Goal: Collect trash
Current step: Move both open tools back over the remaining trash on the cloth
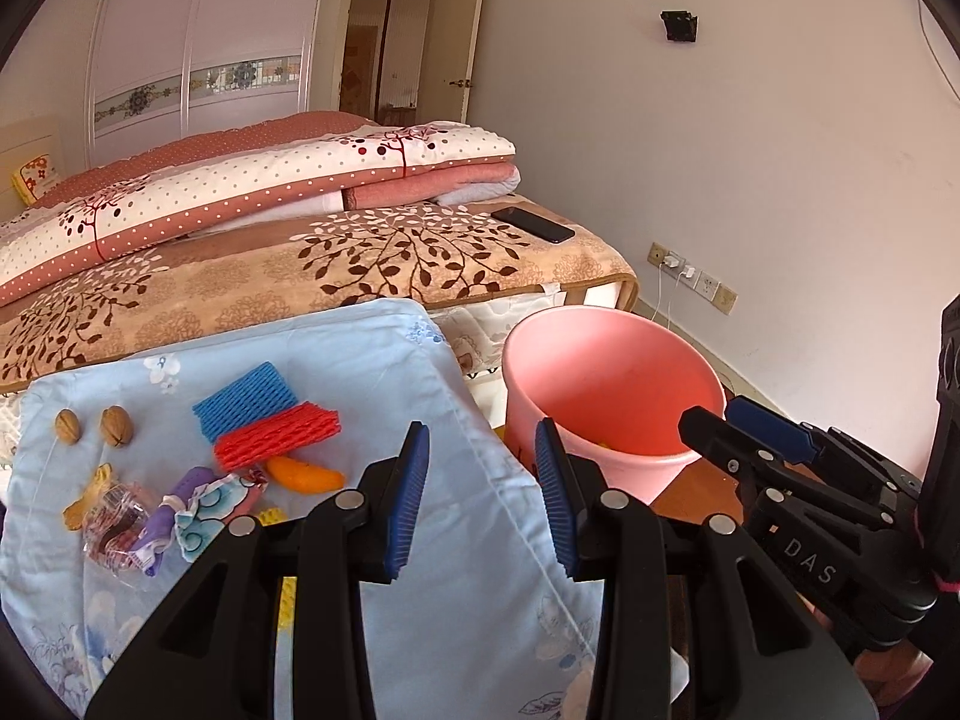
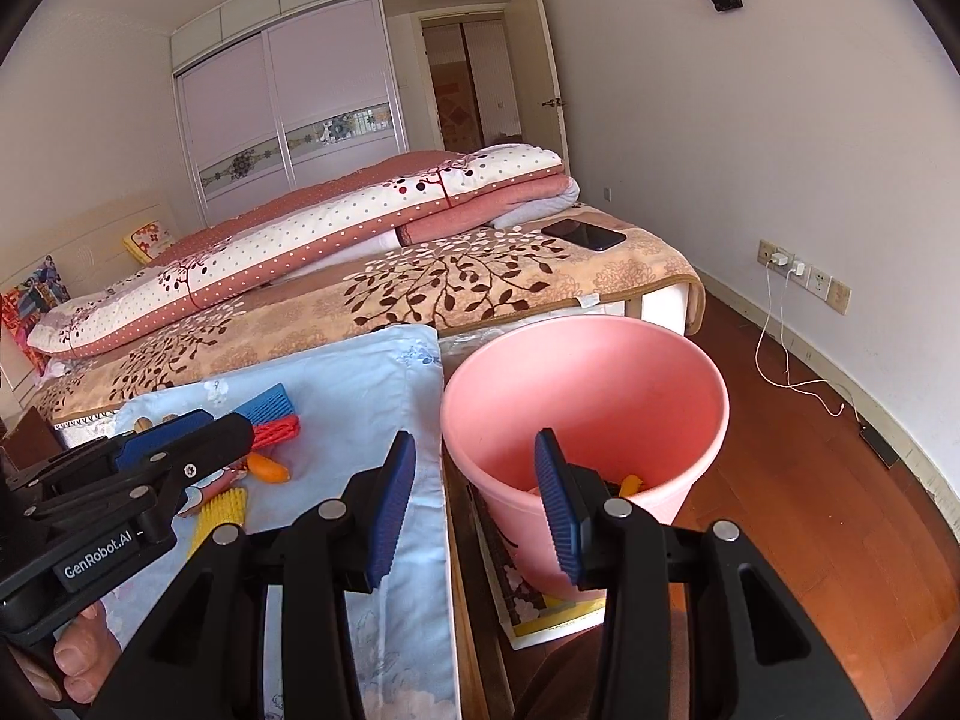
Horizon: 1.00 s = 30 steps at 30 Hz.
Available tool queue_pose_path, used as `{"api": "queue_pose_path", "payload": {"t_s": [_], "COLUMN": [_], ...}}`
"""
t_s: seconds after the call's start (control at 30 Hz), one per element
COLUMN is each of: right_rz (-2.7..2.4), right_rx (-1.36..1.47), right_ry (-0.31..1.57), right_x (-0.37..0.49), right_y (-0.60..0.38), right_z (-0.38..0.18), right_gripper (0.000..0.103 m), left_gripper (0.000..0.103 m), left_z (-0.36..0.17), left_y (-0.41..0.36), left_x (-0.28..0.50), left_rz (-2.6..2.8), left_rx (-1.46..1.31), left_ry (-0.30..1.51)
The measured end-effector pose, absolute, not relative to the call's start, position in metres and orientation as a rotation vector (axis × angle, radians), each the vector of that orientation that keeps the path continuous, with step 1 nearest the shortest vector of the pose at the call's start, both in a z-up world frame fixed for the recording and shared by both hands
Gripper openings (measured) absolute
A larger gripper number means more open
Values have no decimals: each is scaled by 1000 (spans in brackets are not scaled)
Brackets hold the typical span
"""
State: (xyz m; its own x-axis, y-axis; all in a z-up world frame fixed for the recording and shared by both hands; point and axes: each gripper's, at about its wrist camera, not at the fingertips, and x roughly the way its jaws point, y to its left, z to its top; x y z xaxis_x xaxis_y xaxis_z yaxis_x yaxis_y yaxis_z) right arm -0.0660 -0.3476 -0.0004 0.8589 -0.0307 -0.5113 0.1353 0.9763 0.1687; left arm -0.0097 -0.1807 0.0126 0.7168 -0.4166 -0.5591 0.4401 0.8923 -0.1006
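Both tools are matte black plastic with silver round rivets at the joints. The left gripper has blue ribbed pads and white "GenRobot.AI" lettering; the right gripper carries "DAS". Bare fingers with pale nails show.

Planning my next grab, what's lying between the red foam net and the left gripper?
In the left wrist view, an orange peel lies just below the red foam net; then bare blue cloth up to the open left gripper.

Pink bin, pale blue floral cloth

My fingers wear blue ribbed pads; blue foam net, red foam net, orange peel; tan bedspread with brown leaves; pink bin.
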Motion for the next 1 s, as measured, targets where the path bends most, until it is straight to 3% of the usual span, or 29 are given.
{"api": "queue_pose_path", "payload": {"t_s": [0.6, 1.0], "right_rz": [-38, 2], "right_rx": [193, 164], "right_ry": [512, 526], "right_x": [-95, -100], "right_y": [-297, -276], "right_z": [2, 1], "right_gripper": [41, 41], "left_gripper": [37, 37], "left_z": [9, -5], "left_y": [-124, -83], "left_x": [-60, -58], "left_rz": [-400, -344], "left_rx": [33, -94], "left_ry": [559, 636]}}
